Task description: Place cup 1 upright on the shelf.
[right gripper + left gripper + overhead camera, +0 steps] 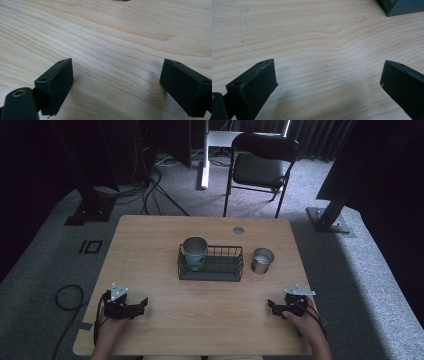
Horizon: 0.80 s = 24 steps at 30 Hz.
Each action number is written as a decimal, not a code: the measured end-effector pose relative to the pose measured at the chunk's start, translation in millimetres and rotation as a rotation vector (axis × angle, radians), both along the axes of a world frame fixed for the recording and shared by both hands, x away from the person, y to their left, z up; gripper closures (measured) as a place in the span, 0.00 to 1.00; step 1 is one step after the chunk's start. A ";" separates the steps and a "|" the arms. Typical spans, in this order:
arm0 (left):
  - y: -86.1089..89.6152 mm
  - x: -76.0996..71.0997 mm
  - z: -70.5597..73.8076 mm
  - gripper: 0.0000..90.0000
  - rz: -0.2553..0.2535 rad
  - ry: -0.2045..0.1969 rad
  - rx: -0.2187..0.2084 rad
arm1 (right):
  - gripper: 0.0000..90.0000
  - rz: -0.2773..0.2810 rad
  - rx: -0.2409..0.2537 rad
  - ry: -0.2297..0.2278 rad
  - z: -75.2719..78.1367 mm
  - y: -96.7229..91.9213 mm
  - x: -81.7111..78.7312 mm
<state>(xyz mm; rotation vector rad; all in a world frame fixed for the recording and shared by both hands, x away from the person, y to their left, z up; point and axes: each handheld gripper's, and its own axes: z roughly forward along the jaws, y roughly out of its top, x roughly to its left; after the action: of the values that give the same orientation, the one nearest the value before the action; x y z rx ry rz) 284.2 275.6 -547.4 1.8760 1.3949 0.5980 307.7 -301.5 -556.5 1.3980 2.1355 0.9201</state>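
Observation:
A black wire basket (220,269) stands at the middle of the wooden table (200,305). A teal cup (194,253) stands upright in the basket's left end. A silver metal cup (262,260) stands on the table just right of the basket. My left gripper (143,304) rests near the front left corner, open, with bare wood between its jaws (329,75). My right gripper (270,306) rests near the front right, open too, with nothing between its jaws (116,75). A dark corner of the basket (402,7) shows at the top right of the left gripper view.
A round grommet hole (238,230) sits at the table's far edge. A black folding chair (260,167) stands on the carpet behind the table. Cables (67,297) lie on the floor at left, and dark frame posts (332,215) stand at both sides.

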 end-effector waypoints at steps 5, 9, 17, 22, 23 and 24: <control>5.1 -0.1 -3.6 0.02 0.034 0.022 0.011 | 0.13 0.000 0.000 0.000 0.0 0.0 0.0; 8.4 -1.2 -3.6 0.02 0.055 0.029 0.010 | 0.13 0.000 0.000 0.000 0.0 0.0 0.0; 17.9 -5.6 -5.1 0.02 0.099 0.058 0.024 | 0.13 0.000 0.000 0.000 0.0 0.0 0.0; 18.7 -4.6 -6.3 0.02 0.113 0.090 0.030 | 0.13 0.000 0.000 0.000 0.0 0.0 0.0; 17.4 -4.0 -6.7 0.01 0.113 0.098 0.053 | 0.13 0.000 0.000 0.000 0.0 0.0 0.0; 15.5 -3.7 -7.0 0.02 0.112 0.101 0.076 | 0.13 -0.001 0.000 0.001 0.0 0.0 -0.1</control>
<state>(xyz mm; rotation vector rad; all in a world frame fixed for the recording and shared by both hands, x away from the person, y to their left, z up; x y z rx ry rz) 280.5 291.1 -554.4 1.9205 1.5706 0.6264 307.6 -301.5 -556.5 1.3991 2.1354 0.9197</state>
